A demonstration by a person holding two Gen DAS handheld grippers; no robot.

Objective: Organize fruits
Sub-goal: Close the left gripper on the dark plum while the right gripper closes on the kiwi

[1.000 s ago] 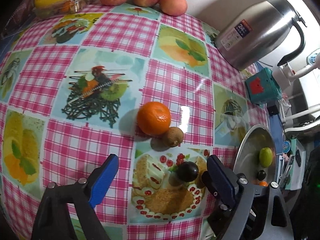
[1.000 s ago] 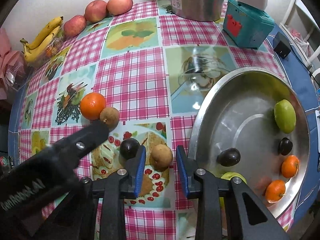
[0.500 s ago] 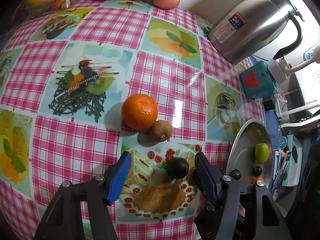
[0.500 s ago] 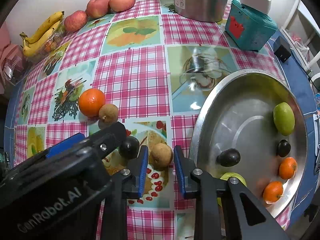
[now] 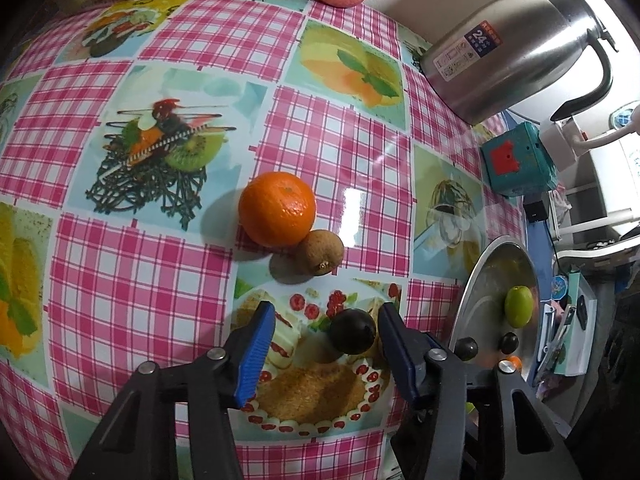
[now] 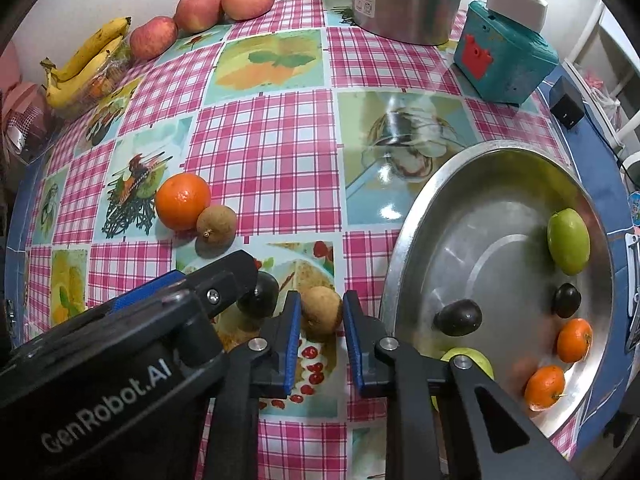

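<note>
A dark round fruit point(image 5: 352, 332) lies on the checked tablecloth between the closing jaws of my left gripper point(image 5: 326, 314). It sits close to the right pad point(image 5: 394, 348), with a clear gap to the left pad. My right gripper point(image 6: 321, 300) is shut on a brown round fruit point(image 6: 322, 314), both blue pads pressing its sides, just left of the metal bowl point(image 6: 404, 240). The left gripper's black body point(image 6: 216, 284) partly hides the dark fruit point(image 6: 260, 296) in the right wrist view. An orange point(image 5: 277, 209) and a small brown fruit point(image 5: 320, 257) touch each other farther back.
The bowl point(image 5: 472, 280) holds green, dark and orange fruits. Three apples point(image 6: 200, 10) and bananas point(image 6: 86, 58) line the far edge by the wall. A steel kettle point(image 5: 508, 44), a teal box point(image 6: 504, 62) and a black adapter point(image 6: 567, 107) stand at the back right.
The left jaws have narrowed markedly around the dark fruit. The right jaws have closed onto the brown fruit. The left gripper's body now fills more of the right wrist view.
</note>
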